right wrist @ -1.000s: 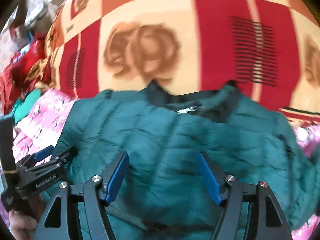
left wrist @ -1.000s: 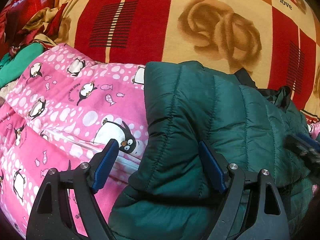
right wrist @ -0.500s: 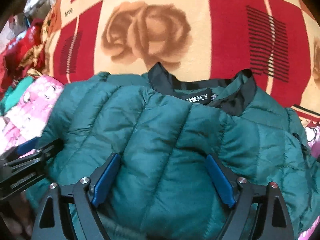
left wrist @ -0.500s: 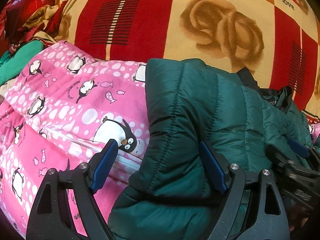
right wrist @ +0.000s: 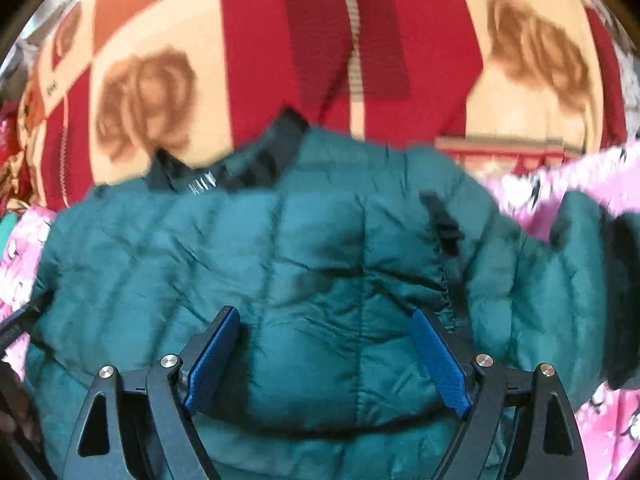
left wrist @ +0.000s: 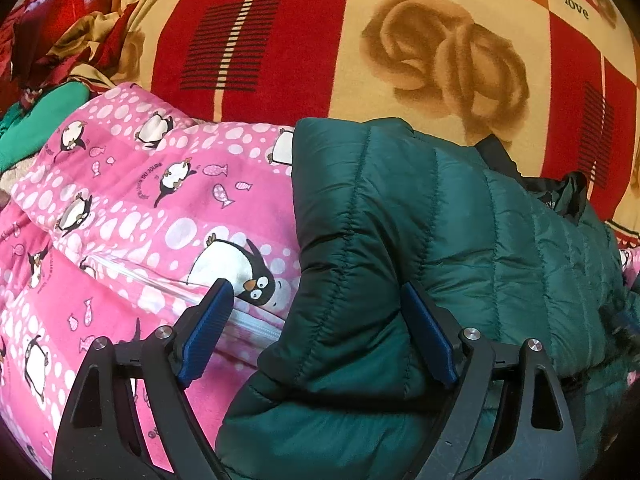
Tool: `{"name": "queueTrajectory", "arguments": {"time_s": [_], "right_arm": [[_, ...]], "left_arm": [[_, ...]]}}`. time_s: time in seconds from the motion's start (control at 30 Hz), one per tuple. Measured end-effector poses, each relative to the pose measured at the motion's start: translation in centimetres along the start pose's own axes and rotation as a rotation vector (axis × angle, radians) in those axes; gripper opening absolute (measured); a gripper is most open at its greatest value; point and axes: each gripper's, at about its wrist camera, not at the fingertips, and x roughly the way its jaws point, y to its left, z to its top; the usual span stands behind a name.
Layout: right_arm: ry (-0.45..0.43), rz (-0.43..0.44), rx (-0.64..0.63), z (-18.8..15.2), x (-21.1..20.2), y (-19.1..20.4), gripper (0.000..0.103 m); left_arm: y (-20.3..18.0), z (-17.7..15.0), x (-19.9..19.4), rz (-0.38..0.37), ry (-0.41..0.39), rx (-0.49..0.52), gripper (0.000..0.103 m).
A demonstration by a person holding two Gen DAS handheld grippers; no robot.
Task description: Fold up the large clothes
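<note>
Green quilted nylon fills the left wrist view: the puffer jacket (left wrist: 420, 240) is laid on the rose-patterned blanket (left wrist: 320, 40), its folded side edge overlapping the pink penguin garment (left wrist: 140, 208) beside it. The left gripper (left wrist: 316, 332) is held wide apart astride that edge, clamping nothing, seemingly to steady or catch the fold.

In the blurred right wrist view, the jacket's collar (right wrist: 224, 172) is turned toward the blanket. The right gripper (right wrist: 326, 356) is spread open over the jacket's middle, gripping nothing, probably ready for the next fold.
</note>
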Motion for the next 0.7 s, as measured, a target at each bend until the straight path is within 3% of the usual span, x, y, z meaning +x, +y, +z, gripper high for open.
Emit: {"name": "queueTrajectory", "arguments": {"time_s": [0.13,0.17,0.27,0.37,0.43,0.47,0.57,0.7], "right_arm": [[0.003,0.018,0.02,0.2,-0.5,-0.3,0.086],[-0.072,0.014,0.008,0.1,-1.2,-0.3,0.086],[-0.162,-0.018,0.001,-0.6,-3.5,-0.6,0.086],[-0.151,-0.055,0.035,-1.0,-3.0,-1.8,0.086],[-0.048,-0.04,0.05,-1.1,-0.9,-2.5,0.086],[-0.047,-0.017,0.07,-1.3,-0.9,-2.8,0.086],[-0.131,-0.01,0.084,-1.6,-3.9,-3.4,0.086],[-0.255,-0.095,0.074,-2.5,-8.8,-5.3,0.086]], "left_arm": [[0.2,0.2,-0.8,-0.013,-0.018,-0.01,0.086],[0.4,0.3,-1.5,-0.031,-0.037,-0.024,0.086],[0.7,0.7,-3.3,-0.082,-0.107,-0.055,0.086],[0.5,0.9,-4.6,-0.137,-0.163,-0.065,0.086],[-0.2,0.8,-4.4,-0.169,-0.15,-0.044,0.086],[-0.5,0.8,-4.1,-0.175,-0.133,-0.033,0.086],[-1.9,0.1,-2.3,-0.164,-0.045,0.022,0.086],[-2.7,-0.5,-2.0,-0.112,-0.052,0.071,0.086]]}}
